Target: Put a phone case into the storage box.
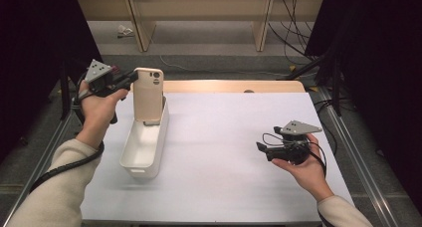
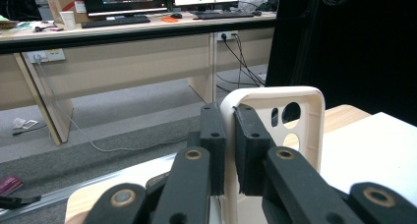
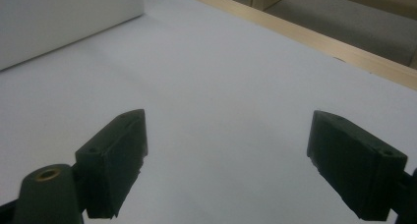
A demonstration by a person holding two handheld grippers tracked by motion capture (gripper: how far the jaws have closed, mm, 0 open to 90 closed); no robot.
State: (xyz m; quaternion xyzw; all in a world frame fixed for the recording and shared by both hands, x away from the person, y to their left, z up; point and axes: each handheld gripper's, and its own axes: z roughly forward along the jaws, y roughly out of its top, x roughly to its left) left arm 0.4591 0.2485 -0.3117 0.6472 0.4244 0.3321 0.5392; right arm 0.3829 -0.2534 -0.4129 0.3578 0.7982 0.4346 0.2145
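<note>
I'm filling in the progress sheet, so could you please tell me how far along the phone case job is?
Done: the left gripper has clamped the beige phone case by its edge. In hand: the case stands upright with its lower end inside the white bin. Left, probably: either laying it in the bin or lifting it clear; I cannot tell which. The right gripper waits open over the table.

Phone case (image 1: pixel 148 92) upright at far end of bin (image 1: pixel 144 142), bin on table (image 1: pixel 224 152) left half. Left gripper (image 1: pixel 130 79) left of case; right gripper (image 1: pixel 261 150) well right, near table's right edge.
</note>
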